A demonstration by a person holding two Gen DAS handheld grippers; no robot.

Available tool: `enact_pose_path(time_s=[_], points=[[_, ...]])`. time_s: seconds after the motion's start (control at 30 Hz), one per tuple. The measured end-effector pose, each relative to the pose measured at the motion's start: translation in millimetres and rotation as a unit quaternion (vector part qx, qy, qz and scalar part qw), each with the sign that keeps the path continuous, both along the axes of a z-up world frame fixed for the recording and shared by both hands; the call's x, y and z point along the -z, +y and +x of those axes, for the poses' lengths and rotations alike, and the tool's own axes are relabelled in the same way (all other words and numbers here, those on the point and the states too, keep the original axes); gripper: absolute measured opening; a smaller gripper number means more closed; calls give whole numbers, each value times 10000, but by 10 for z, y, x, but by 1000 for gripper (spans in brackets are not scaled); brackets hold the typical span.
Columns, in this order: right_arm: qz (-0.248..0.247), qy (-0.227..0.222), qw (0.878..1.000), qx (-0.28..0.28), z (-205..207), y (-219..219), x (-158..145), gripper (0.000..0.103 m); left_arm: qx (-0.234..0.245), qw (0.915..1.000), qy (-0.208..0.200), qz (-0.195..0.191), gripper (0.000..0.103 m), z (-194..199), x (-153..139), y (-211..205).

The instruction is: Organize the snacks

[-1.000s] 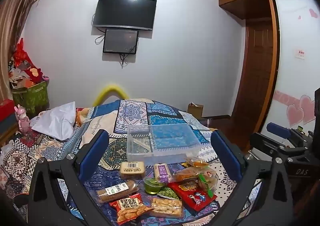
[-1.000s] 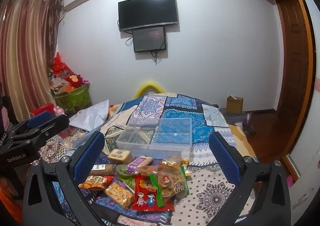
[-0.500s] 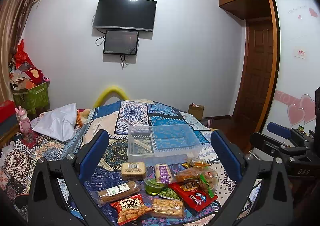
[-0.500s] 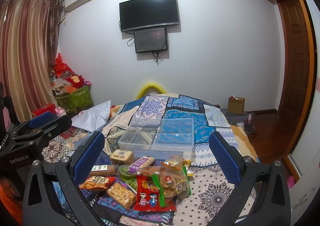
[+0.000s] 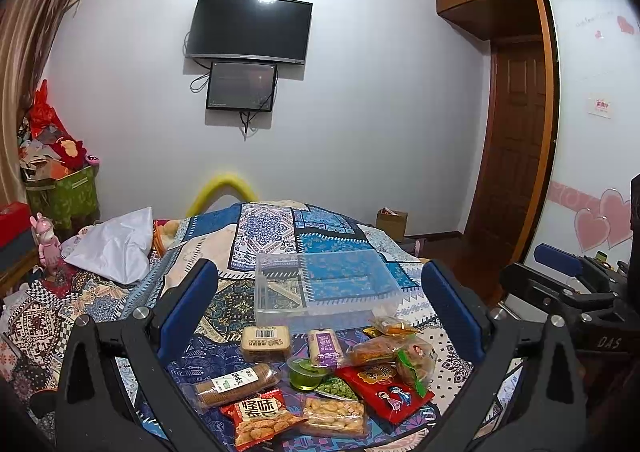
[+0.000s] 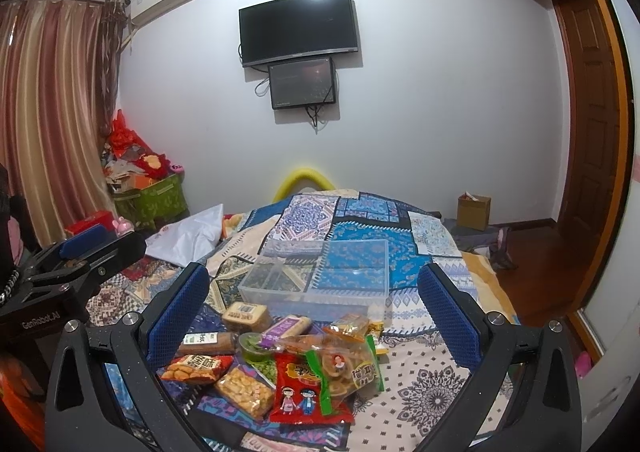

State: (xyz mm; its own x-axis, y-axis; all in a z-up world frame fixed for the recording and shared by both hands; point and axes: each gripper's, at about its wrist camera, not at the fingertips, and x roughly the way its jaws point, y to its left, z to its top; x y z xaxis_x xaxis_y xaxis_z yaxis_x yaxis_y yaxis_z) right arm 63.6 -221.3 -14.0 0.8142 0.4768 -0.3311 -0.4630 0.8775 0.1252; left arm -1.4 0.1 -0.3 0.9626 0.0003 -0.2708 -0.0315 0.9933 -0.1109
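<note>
I read both grippers as spread wide with nothing between their blue textured pads: the left gripper and the right gripper each frame the clear bin, a rectangular, rigid, transparent plastic box with an inner divider wall, resting on the patchwork quilt. The bin holds nothing that I can see. All snacks lie on the quilt on the near side of the bin, none touching the pads. Just in front of the bin's near wall sit a flat tan cake pack with a barcode label and a purple-labelled bar. Nearer still are a cylindrical sleeve of biscuits, a small green jelly cup, a glossy red packet, an orange-printed crisp bag and a clear pack of peanuts. To the right of the bar, crinkled clear bags overlap the red packet; their contents are hard to tell through the glare. Beyond the bin's far wall the soft, rumpled quilt is open up to a white pillow at its left. The bin's right edge stands near the side of the bed.
</note>
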Motion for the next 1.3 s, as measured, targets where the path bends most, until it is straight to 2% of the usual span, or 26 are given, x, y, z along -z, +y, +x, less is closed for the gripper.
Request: enact_pose_path(time_s=[1.3], points=[[23, 15, 10000, -42, 17, 1, -6, 103, -1, 10000, 42, 43, 103, 19, 34, -19]])
